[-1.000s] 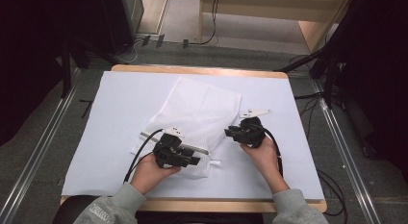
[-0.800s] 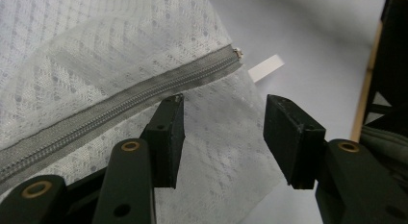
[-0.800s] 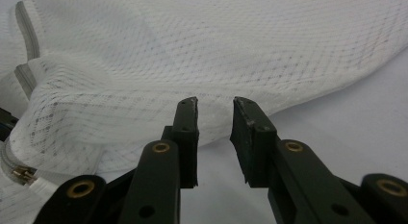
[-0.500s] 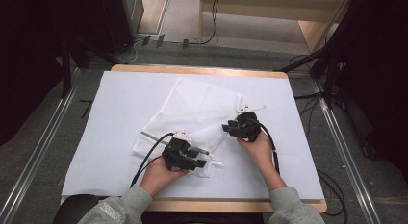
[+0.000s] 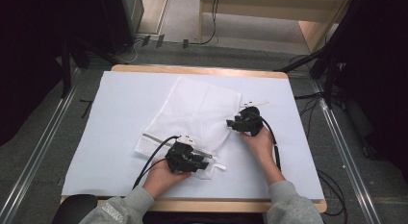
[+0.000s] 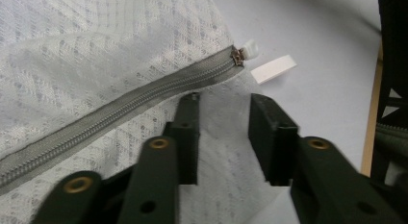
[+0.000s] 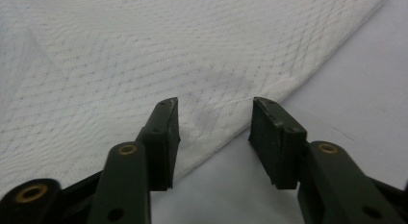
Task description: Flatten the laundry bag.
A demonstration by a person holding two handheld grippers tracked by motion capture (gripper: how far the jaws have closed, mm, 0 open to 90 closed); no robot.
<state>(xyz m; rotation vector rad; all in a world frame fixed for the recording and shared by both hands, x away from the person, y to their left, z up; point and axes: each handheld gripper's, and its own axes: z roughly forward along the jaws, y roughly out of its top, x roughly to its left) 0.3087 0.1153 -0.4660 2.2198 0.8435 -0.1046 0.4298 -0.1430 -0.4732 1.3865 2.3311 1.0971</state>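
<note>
A white mesh laundry bag [image 5: 195, 116] lies flat on the white table cover [image 5: 110, 118]. Its grey zipper [image 6: 120, 116] runs along the near edge, ending at a white pull tab [image 6: 250, 48] beside a white label [image 6: 273, 68]. My left gripper [image 5: 204, 162] rests over the bag's near right corner, open, its jaws astride the mesh just below the zipper [image 6: 223, 132]. My right gripper [image 5: 232, 122] is open at the bag's right edge; that edge [image 7: 211, 132] lies between its jaws.
The wooden table edge [image 5: 202, 70] frames the white cover. Black cables trail from both grippers toward the person. Metal rails [image 5: 43, 142] run along the floor on both sides, with dark equipment and cables beyond the far edge.
My left gripper has slid right along the bag's near edge to its zipper end. My right gripper has edged left toward the bag's right side.
</note>
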